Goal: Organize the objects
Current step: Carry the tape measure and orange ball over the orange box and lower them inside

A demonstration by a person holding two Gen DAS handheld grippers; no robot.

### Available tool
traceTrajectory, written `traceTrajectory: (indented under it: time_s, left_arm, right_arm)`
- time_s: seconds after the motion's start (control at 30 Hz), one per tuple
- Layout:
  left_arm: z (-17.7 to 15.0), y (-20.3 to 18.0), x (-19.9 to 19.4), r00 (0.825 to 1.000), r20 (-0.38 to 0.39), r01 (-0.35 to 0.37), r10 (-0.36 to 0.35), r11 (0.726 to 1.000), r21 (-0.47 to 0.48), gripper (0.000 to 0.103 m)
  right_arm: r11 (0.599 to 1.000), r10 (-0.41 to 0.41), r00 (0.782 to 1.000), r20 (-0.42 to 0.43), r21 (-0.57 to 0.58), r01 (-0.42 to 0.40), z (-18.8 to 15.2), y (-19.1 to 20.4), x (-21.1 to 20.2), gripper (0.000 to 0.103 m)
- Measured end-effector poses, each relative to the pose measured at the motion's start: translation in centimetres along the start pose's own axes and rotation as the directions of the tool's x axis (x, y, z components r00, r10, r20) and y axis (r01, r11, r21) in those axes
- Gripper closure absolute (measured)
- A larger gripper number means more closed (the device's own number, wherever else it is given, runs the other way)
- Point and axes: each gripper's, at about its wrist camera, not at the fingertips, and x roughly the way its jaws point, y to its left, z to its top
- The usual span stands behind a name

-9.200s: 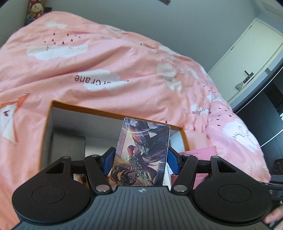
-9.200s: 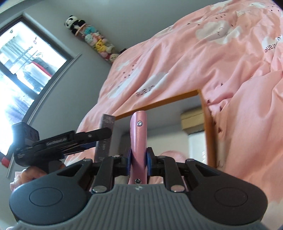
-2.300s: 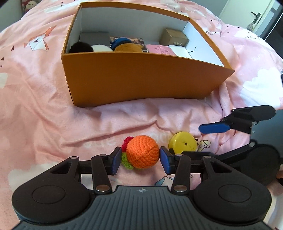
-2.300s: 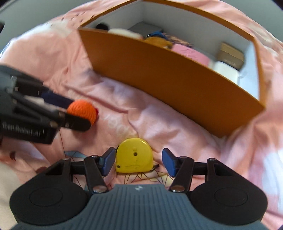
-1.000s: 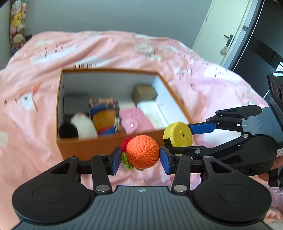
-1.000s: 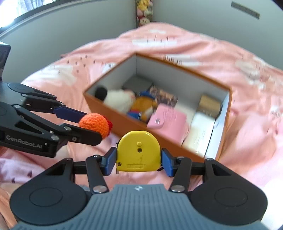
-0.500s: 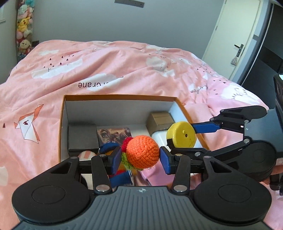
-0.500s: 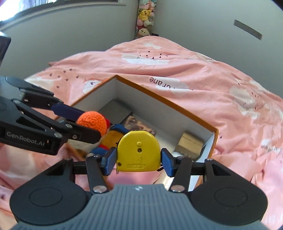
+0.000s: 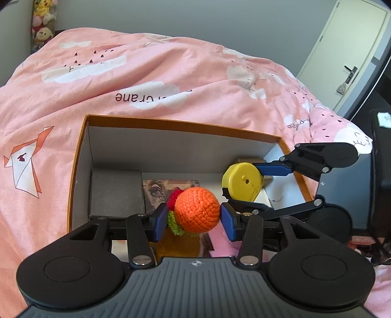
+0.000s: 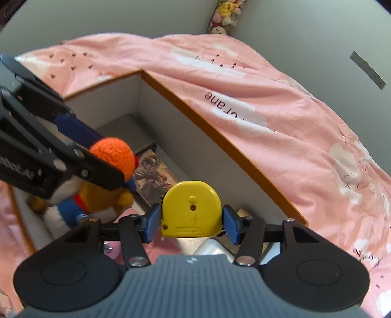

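My left gripper [image 9: 194, 219] is shut on an orange crocheted ball [image 9: 197, 213] with red and green bits, held over the open orange box [image 9: 171, 127]. My right gripper [image 10: 191, 222] is shut on a yellow tape measure [image 10: 191, 209], held over the box's right part; the tape measure also shows in the left wrist view [image 9: 242, 182]. The ball shows in the right wrist view [image 10: 113, 154] at the left. Inside the box lie a dark grey case [image 9: 116, 193], a picture card [image 10: 152, 175] and a plush toy [image 10: 88, 198].
The box sits on a pink cloud-print duvet [image 9: 146, 68] that covers the whole bed. Plush toys [image 9: 42, 22] hang in the far corner. A white door [image 9: 352, 49] stands at the right. A pink item [image 10: 168, 247] and a white box [image 10: 215, 247] lie under my right gripper.
Both grippers have moved forward and lower over the box, with the ball and tape measure still held. The box interior now fills more of both views.
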Motion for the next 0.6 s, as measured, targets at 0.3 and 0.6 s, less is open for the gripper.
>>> traceTrajectory:
  time_s: [0.3,0.6]
  left_arm:
    - [1.0,1.0,1.7,1.0,-0.012,0.003,-0.004,1.0,-0.024,0.05]
    - [1.4,1.0,2.9,0.999,-0.032,0.004,-0.005,1.0,-0.028,0.05]
  right_arm:
    - [1.0,0.023,0.999,-0.047,0.005,-0.023,0.2,-0.9,3.9,0.047]
    - [0.999,0.037,0.997,-0.069,0.039,-0.034,-0.3,-1.6,5.6,0.048]
